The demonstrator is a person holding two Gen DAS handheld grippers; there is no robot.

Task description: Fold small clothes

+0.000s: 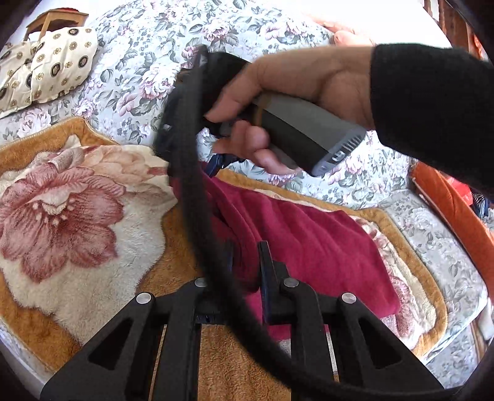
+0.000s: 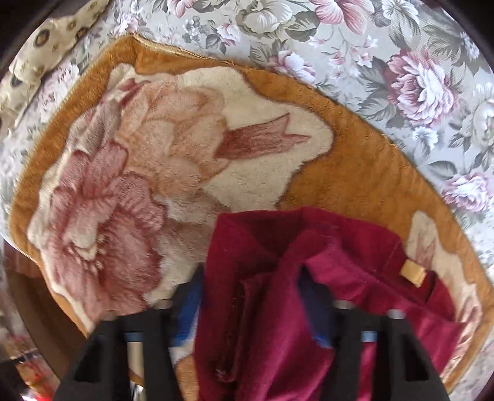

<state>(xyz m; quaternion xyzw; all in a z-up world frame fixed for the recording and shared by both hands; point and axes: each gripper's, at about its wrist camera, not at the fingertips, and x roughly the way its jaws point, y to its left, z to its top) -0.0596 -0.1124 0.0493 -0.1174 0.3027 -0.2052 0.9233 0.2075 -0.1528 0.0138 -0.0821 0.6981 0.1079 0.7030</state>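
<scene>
A dark red garment (image 1: pixel 311 243) lies on a plush orange and cream flower blanket (image 1: pixel 77 216). My left gripper (image 1: pixel 245 251) hangs over the garment's near edge, its jaws nearly closed with red cloth between them, partly hidden by a black cable (image 1: pixel 191 197). The right gripper, held in a hand (image 1: pixel 296 92), reaches down to the garment's far end. In the right wrist view my right gripper (image 2: pixel 250 277) is shut on a bunched fold of the red garment (image 2: pixel 265 308), lifted off the blanket (image 2: pixel 154 154). A tan label (image 2: pixel 413 271) shows on the garment.
The blanket lies on a floral bedspread (image 1: pixel 173 46). Patterned cream pillows (image 1: pixel 46 68) sit at the far left, with a wooden stool (image 1: pixel 49 21) behind. An orange cushion (image 1: pixel 454 209) is at the right edge.
</scene>
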